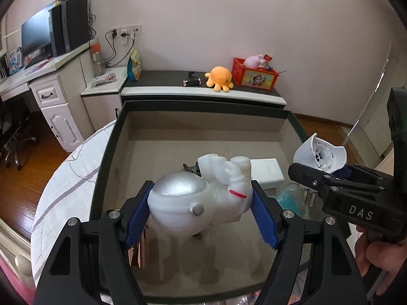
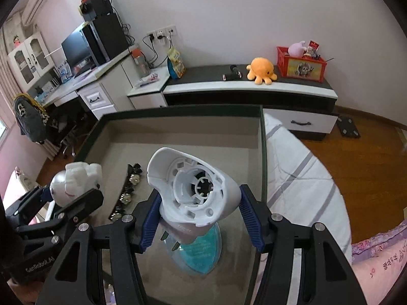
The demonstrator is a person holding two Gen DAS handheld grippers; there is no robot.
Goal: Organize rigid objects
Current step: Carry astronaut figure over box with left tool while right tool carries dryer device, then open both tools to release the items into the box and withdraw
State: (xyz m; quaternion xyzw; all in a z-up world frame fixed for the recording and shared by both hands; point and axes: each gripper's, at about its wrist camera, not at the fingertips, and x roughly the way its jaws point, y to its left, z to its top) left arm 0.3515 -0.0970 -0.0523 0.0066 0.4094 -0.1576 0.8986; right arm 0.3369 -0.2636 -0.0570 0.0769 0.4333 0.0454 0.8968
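My left gripper (image 1: 202, 186) is shut on a white astronaut figure (image 1: 183, 203) with a silver visor, its blue pads pressing the helmet and one arm. It hangs over a dark-rimmed box (image 1: 203, 106) with a beige inside. At the right of that view, my right gripper (image 1: 320, 175) carries a white plug-in device (image 1: 318, 152). In the right wrist view, my right gripper (image 2: 201, 193) is shut on this device (image 2: 193, 178), hollow end up and metal prongs down, above the same box (image 2: 178, 111). The left gripper (image 2: 73, 193) with the astronaut (image 2: 76, 178) shows at the left.
On the box floor lie a small white box (image 1: 267, 172), a teal clear piece (image 2: 201, 254) and a black strip with shiny beads (image 2: 127, 193). The box rests on a bed with a striped sheet (image 2: 300, 172). An orange octopus plush (image 1: 219, 77) and a red crate (image 1: 254, 75) sit on the low cabinet behind.
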